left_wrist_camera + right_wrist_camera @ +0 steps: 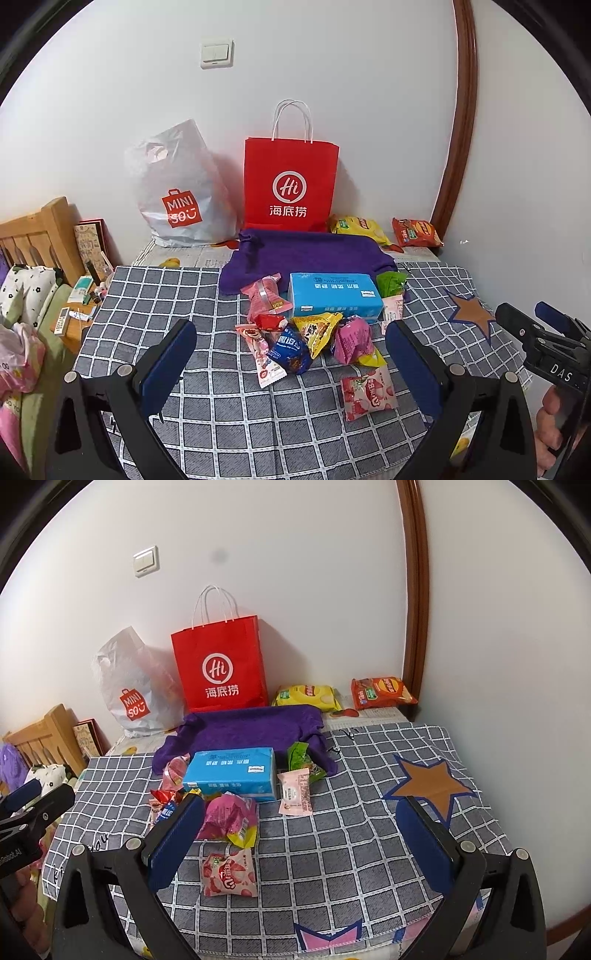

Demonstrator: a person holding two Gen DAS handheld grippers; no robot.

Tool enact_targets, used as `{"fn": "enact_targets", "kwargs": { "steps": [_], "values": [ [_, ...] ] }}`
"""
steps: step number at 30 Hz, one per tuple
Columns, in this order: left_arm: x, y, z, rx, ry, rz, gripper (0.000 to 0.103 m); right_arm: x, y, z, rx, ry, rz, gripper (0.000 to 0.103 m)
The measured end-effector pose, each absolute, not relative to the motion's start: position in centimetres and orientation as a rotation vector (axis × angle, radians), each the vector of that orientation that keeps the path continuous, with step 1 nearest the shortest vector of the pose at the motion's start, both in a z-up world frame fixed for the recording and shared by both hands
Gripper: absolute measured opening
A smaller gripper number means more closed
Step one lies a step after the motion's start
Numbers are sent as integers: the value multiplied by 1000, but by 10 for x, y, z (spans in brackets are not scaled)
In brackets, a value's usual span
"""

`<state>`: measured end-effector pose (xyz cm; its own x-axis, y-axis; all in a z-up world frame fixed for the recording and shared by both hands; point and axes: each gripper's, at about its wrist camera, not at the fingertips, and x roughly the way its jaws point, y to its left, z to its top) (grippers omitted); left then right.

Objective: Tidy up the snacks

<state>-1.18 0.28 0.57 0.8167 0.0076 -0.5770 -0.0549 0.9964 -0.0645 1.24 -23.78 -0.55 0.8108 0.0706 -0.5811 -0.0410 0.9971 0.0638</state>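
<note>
**Both tongs wide and empty over a crowded snack pile**

I see the worktop (pixel 155 295) under its checked cloth filling most of both views. At twelve o'clock, against the wall, stand the red paper bag (pixel 291 184) and, at its nine o'clock, the white plastic bag (pixel 177 192). A purple cloth (pixel 306 254) lies in front of them, and the blue tissue box (pixel 334 295) sits on its near edge. Two chip bags, yellow (pixel 306 696) and orange (pixel 384 692), rest at the far one o'clock corner.

The small snacks (pixel 314 339) are heaped just in front of the box, overlapping one another; a strawberry packet (pixel 229 873) lies apart at the near side, and a pale pink packet (pixel 295 792) lies at the box's four o'clock.

My left tongs (pixel 291 362) and right tongs (pixel 301 842) hover spread wide, gripping nothing.

The risk, as I judge it: the wrappers overlap and look slippery, so closing on the heap could pinch two at once or squirt one off the worktop. The two tongs are also near each other, and could collide if both go for the pile.
</note>
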Motion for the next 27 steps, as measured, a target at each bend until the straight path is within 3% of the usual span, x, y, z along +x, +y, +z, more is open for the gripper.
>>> {"fn": "enact_targets", "kwargs": {
  "steps": [27],
  "values": [
    [24, 7, -11, -55, 614, 36, 102, 42, -233, -21, 23, 628, 75, 102]
  ]
}}
